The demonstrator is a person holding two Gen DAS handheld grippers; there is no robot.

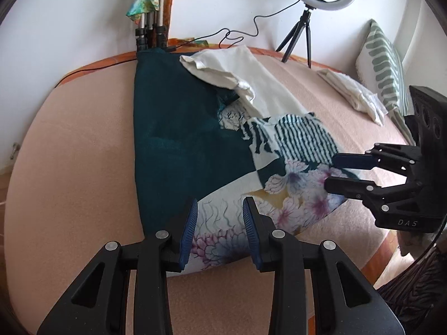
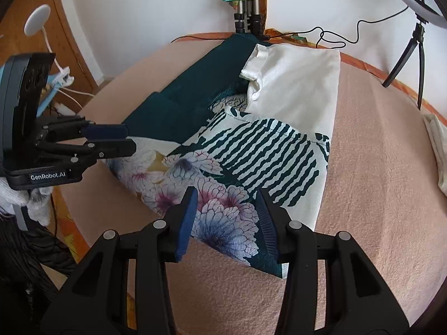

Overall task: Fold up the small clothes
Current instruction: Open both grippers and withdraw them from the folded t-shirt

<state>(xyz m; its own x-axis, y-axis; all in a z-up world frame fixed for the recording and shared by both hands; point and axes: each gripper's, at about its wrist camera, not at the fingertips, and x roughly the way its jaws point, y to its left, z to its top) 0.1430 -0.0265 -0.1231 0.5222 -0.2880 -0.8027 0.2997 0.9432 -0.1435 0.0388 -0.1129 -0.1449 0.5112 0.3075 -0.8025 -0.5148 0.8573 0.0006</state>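
A small garment point(image 1: 178, 139) lies folded flat on the pink bed cover point(image 1: 78, 167); it has dark teal cloth, a cream panel, teal stripes and a floral print. My left gripper point(image 1: 220, 203) hovers open over its near floral edge, nothing pinched between the blue pads. My right gripper point(image 1: 332, 173) comes in from the right, its fingers over the floral corner. In the right wrist view the garment point(image 2: 279, 153) lies ahead. My right gripper point(image 2: 226, 195) stands open above the flower print, and my left gripper point(image 2: 128, 139) reaches in from the left edge.
A ring light on a tripod point(image 1: 299, 36) stands at the back with a black cable point(image 1: 237, 33) trailing along the wall. A folded white cloth point(image 1: 354, 92) and a striped pillow point(image 1: 382, 64) lie at the right. Stand poles point(image 1: 151, 28) rise behind the garment.
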